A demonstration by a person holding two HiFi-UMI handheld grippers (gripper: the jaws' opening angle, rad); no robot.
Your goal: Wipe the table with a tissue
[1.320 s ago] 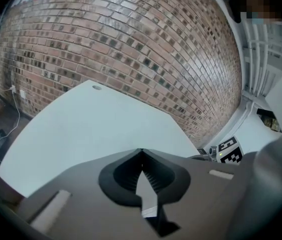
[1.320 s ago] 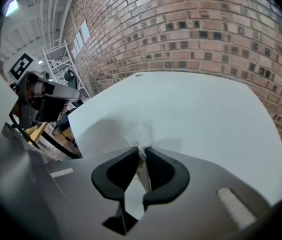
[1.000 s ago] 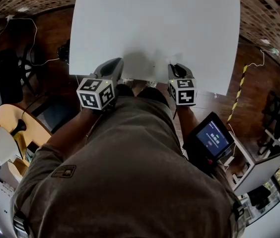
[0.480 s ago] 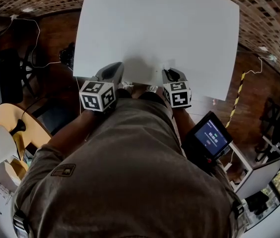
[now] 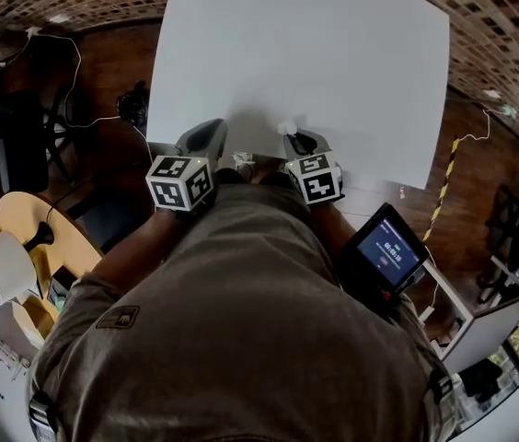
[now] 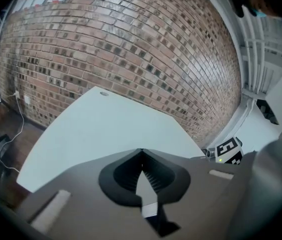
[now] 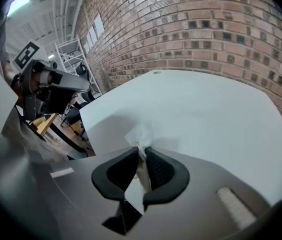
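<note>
White and crumpled, the tissue (image 7: 140,133) stood out as a small soft tuft from the right gripper (image 7: 141,153), whose jaws were pressed together on it, so the thin paper was pinched between the dark ribbed pads (image 7: 157,168). It was held near the front edge of the table (image 5: 315,63), at the surface or just above it; I could not tell whether it really touched. The left gripper (image 6: 141,153) had its jaws closed tip to tip with nothing between them, and it waited just beside the right one at the same edge. In my judgement the wiping step itself was in hand, and almost the whole top remained to be covered. The next move would call for pressing the tuft flat on the surface and drawing it away over the top in long strokes, with a firm pinch, because such light paper may slip out or tear. The table top was smooth, matte and flat, a wide pale slab with nothing lying on it. The gripper bodies looked like hard grey plastic. Behind the table rose a brick wall (image 6: 131,39), rough, with pale mortar lines.
</note>
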